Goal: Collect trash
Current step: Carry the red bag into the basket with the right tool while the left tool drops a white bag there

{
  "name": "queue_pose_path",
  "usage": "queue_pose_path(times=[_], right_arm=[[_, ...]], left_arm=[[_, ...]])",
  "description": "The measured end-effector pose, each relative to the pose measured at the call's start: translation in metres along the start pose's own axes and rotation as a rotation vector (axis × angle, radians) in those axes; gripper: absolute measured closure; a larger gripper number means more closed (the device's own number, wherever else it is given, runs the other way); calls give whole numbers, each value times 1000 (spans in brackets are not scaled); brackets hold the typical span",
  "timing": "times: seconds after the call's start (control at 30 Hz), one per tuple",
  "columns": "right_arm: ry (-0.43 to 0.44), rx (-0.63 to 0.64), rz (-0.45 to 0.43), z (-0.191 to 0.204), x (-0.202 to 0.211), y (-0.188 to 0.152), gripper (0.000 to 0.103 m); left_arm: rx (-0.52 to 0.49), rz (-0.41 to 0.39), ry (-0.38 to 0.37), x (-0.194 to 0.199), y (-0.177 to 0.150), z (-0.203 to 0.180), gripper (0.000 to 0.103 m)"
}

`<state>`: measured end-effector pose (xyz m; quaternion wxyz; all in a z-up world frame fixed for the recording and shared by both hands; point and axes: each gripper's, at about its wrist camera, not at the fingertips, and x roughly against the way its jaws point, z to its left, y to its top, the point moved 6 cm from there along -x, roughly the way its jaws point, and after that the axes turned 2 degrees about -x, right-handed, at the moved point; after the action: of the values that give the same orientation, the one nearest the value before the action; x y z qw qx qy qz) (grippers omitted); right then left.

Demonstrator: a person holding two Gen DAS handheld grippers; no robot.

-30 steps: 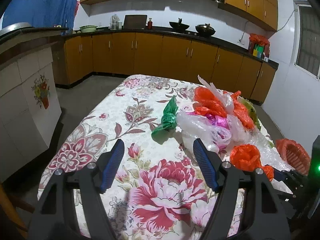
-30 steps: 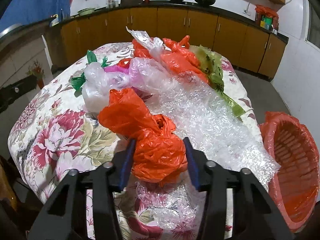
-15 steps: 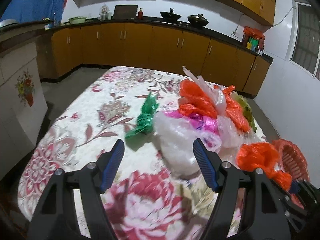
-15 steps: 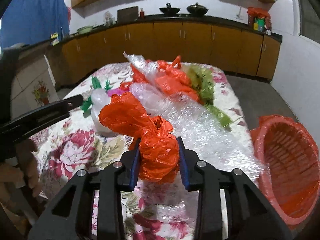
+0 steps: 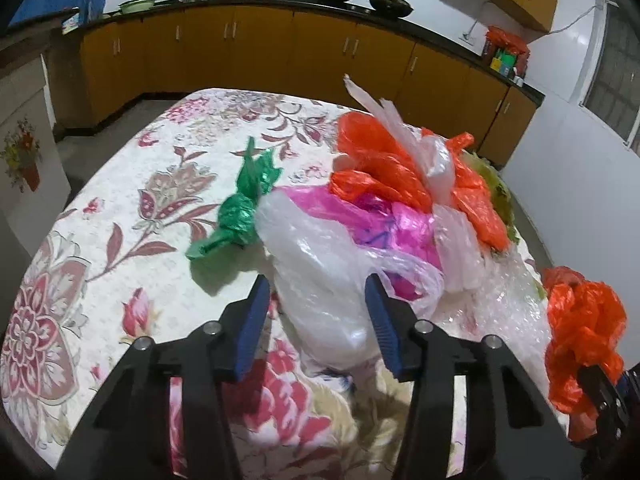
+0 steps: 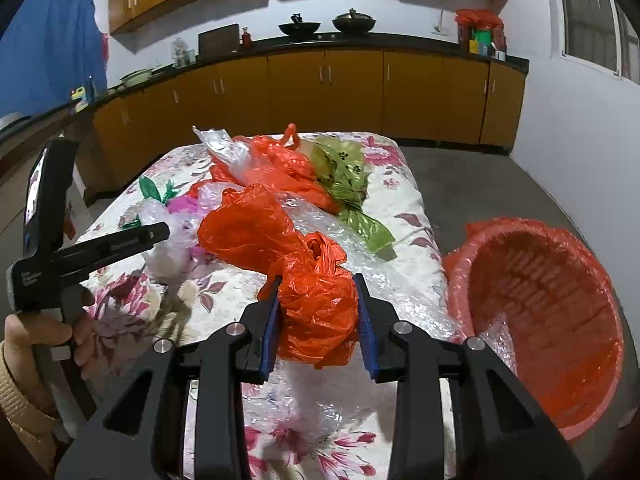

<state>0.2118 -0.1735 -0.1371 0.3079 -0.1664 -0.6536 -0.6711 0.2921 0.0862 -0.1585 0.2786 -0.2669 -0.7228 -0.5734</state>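
Note:
My right gripper point(image 6: 317, 322) is shut on a crumpled orange plastic bag point(image 6: 312, 308) and holds it above the table; the bag also shows in the left wrist view point(image 5: 580, 336). An orange basket point(image 6: 540, 300) lined with an orange bag stands to the right of the table. My left gripper point(image 5: 316, 320) is open with its jaws on either side of a white plastic bag point(image 5: 320, 272). Behind it lie a pink bag point(image 5: 384, 216), orange bags point(image 5: 380, 168) and a green twisted bag point(image 5: 240, 208).
The table has a floral cloth point(image 5: 120, 240). Bubble wrap point(image 6: 360, 256) and an olive-green bag point(image 6: 348, 184) lie on its right side. Kitchen cabinets point(image 6: 320, 88) run along the far wall. The floor point(image 6: 500, 184) lies beyond the basket.
My left gripper moved forward to the right and now brackets the white bag. My right gripper lifted the orange bag up off the table, toward the basket side.

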Motion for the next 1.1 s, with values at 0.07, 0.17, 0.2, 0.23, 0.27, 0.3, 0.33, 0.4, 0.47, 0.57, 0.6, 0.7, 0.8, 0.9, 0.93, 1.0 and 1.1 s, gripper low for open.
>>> queue_pose_path(times=[0.07,0.17,0.2,0.23,0.27,0.3,0.33,0.4,0.47,0.57,0.6,0.7,0.8,0.9,0.93,1.0,1.1], right_arm=[[-2,-3,1,-1,0,-1,69],[-3,-1,0,-1,1,-2,69],[-4,-1,-1,-1,1,-2,69],[-4,-1,-2,-2,2,-2,69],[-5,-2,-3,-3,3,-2,69],[-5,-3,-5,-3,3,-2,69],[-6,-4,-6,-3,4,-2,69],[-8,-8,-12,-5,7,-1,69],[-8,-12,-21,-6,11,0,69],[-9,-18,-32,-8,16,2,69],[-9,-22,-37,-9,18,3,69],[-13,-29,-47,-12,22,4,69],[-21,-41,-59,-17,27,5,69],[-40,-58,-73,-27,33,6,69],[-47,-63,-77,-30,35,7,69],[-69,-82,-87,-41,40,7,69],[-113,-111,-104,-58,48,8,69]], left_arm=[[-8,7,-9,-2,-2,-4,63],[-26,11,-11,-5,-3,-8,77],[-31,8,-12,-5,-4,-9,82],[-34,3,-13,-4,-4,-9,84],[-37,-2,-16,-2,-4,-9,87],[-42,-11,-17,0,-4,-10,89],[-45,-19,-17,3,-4,-10,90],[-49,-31,-21,9,-3,-9,93],[-54,-46,-19,15,-3,-7,93],[-61,-72,-16,28,-2,-4,94],[-61,-81,-15,32,-2,-2,94],[-54,-99,-22,43,-1,1,94],[-55,-115,-41,55,1,-3,94],[-80,-139,-69,68,3,-16,94],[-89,-147,-81,72,3,-21,94],[-110,-162,-114,81,5,-35,94],[-141,-174,-168,91,6,-60,94]])
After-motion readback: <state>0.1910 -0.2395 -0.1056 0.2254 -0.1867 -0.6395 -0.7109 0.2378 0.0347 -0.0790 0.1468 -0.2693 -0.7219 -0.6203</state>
